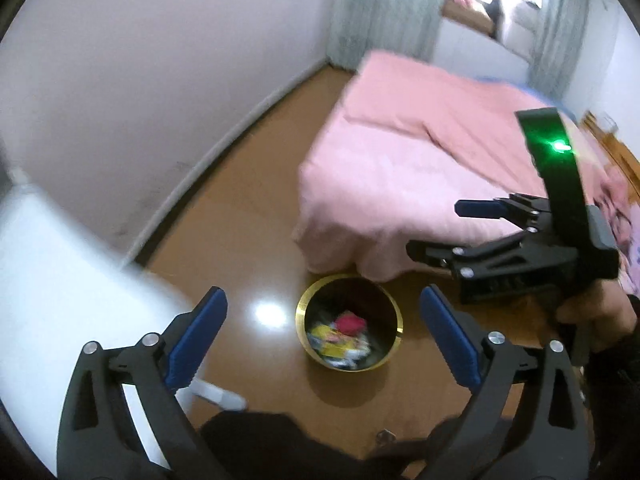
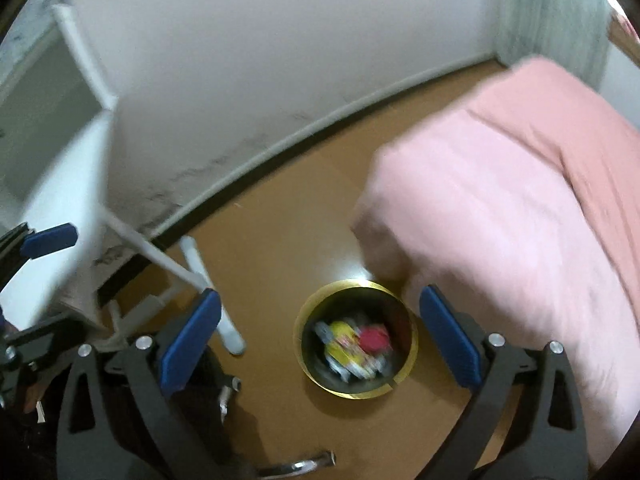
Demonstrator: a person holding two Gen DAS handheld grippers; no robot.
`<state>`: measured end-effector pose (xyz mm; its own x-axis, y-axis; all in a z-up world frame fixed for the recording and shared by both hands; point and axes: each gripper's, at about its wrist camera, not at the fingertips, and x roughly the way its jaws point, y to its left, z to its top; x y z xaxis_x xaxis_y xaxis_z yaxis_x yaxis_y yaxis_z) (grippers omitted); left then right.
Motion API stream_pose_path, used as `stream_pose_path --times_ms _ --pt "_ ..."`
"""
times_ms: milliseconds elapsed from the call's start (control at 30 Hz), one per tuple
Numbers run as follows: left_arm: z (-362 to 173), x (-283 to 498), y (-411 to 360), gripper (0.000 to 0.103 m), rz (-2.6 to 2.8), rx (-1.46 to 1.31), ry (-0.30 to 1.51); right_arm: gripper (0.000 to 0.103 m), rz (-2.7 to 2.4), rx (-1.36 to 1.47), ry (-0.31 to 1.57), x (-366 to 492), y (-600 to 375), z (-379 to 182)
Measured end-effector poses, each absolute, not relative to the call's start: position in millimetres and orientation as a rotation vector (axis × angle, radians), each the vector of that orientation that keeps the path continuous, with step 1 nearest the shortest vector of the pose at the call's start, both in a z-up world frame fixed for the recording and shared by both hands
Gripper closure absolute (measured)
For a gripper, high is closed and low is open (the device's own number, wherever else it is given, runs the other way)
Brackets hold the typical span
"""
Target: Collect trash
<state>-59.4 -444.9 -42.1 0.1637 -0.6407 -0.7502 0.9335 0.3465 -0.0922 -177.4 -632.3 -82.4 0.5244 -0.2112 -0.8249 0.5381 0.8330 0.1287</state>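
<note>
A round bin with a gold rim stands on the brown floor at the foot of the bed. Inside lie a red piece and yellow and white wrappers. My left gripper is open and empty, held above the bin. My right gripper is open and empty too, above the same bin with the red piece and yellow wrapper inside. The right gripper also shows in the left wrist view, up at the right, over the bed's corner.
A bed with a pink cover fills the right side, close to the bin. A white table with thin legs stands at the left by the white wall. Curtains hang at the far end.
</note>
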Motion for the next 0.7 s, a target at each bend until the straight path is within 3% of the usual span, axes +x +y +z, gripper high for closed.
stream_pose_path --times_ms 200,400,567,700 --pt "12 0 -285 0.007 -0.812 0.349 0.704 0.007 -0.240 0.271 0.804 -79 -534 -19" --pt "23 47 -111 0.007 -0.385 0.205 0.713 0.007 0.009 0.133 0.765 12 -407 11" --pt "13 50 -9 0.007 -0.129 0.128 0.725 0.007 0.133 0.091 0.748 55 -333 17" --pt "3 45 30 0.007 -0.076 0.050 0.748 0.007 0.169 0.048 0.737 65 -292 16"
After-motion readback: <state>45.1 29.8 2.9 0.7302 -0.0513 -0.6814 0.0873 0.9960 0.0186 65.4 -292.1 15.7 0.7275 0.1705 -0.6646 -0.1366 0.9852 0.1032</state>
